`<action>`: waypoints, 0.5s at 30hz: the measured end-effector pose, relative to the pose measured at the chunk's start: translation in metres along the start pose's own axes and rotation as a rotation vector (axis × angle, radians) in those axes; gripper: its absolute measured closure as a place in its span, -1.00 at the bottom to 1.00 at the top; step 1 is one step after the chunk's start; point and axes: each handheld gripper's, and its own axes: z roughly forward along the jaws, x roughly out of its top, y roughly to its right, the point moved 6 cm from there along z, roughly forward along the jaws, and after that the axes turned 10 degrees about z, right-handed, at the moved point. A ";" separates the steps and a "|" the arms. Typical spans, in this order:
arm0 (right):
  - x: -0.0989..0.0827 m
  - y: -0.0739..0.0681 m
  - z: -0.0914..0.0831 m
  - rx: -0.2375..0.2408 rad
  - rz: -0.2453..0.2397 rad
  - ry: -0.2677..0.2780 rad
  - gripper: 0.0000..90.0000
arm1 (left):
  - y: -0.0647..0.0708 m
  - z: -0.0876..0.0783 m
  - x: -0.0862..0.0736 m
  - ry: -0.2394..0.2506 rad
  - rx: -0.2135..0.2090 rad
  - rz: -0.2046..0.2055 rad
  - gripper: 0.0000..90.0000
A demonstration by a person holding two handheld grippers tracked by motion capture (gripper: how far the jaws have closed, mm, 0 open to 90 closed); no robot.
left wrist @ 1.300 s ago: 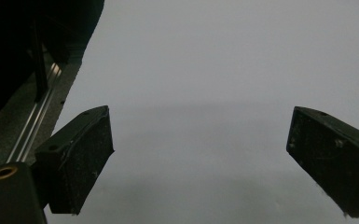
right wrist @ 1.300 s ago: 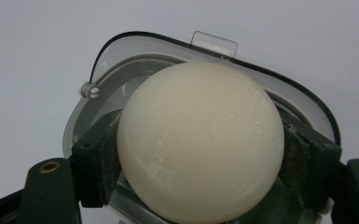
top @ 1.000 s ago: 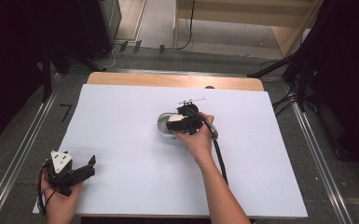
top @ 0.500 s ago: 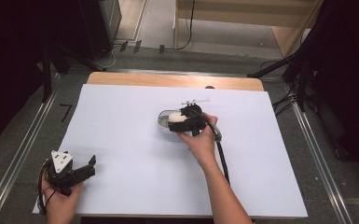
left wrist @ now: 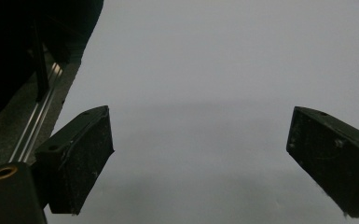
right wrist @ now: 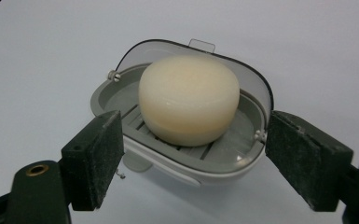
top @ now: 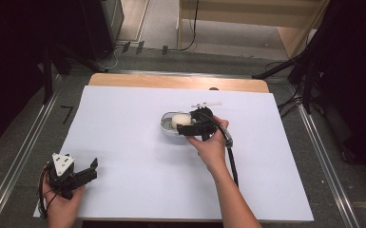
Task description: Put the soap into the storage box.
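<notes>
A cream round soap bar (right wrist: 189,98) lies in a grey and white soap dish (right wrist: 186,163) whose clear lid (right wrist: 135,53) is tilted back. The dish (top: 166,124) with the soap (top: 179,119) sits near the middle of the white sheet (top: 123,123). My right gripper (top: 184,122) is level with the dish's near end. Its jaws (right wrist: 193,140) stand on either side of the dish front and are closing. The pads touch neither the dish nor the soap. My left gripper (top: 91,171) rests open at the sheet's near left corner, with bare sheet between its jaws (left wrist: 200,140).
The sheet covers a wooden table (top: 171,81) whose far edge shows. Metal rails (top: 24,147) run along both sides, and dark stands and cables stand beyond the table. The right gripper's cable (top: 232,161) trails back along the forearm.
My right gripper has drawn back to the right off the dish, uncovering the soap bar. The left hand has stayed put.
</notes>
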 end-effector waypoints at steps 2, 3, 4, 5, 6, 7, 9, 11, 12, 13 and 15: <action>-0.002 0.003 -0.004 0.000 0.000 0.002 -0.55 | 0.000 0.000 0.000 -0.001 -0.001 -0.001 -0.83; -0.003 0.004 -0.005 0.002 0.001 0.001 -0.55 | 0.000 0.000 0.000 0.000 0.000 0.000 -0.83; -0.004 0.005 -0.006 0.002 0.000 0.003 -0.55 | 0.000 0.000 0.000 0.000 0.000 0.000 -0.83; -0.005 0.007 -0.008 0.001 -0.001 0.003 -0.56 | 0.000 0.000 0.000 0.000 0.000 0.000 -0.83; -0.005 0.007 -0.008 0.001 -0.001 0.003 -0.56 | 0.000 0.000 0.000 0.000 0.000 0.000 -0.83; -0.007 0.010 -0.011 0.002 0.000 0.007 -0.56 | 0.000 0.000 0.000 0.001 0.001 0.001 -0.83; -0.010 0.013 -0.013 0.004 -0.001 0.006 -0.57 | 0.000 0.000 0.000 0.000 0.002 0.002 -0.83; -0.013 0.017 -0.014 0.006 0.001 0.007 -0.58 | 0.000 0.000 0.000 0.000 0.003 0.001 -0.83; -0.014 0.019 -0.015 0.006 0.003 0.009 -0.59 | 0.000 0.000 0.000 0.002 0.002 0.000 -0.83; -0.016 0.021 -0.016 0.007 0.005 0.008 -0.60 | 0.000 0.000 0.000 0.001 0.002 0.000 -0.83; -0.018 0.025 -0.017 0.012 0.009 0.008 -0.63 | 0.000 0.000 0.000 0.002 0.002 0.000 -0.83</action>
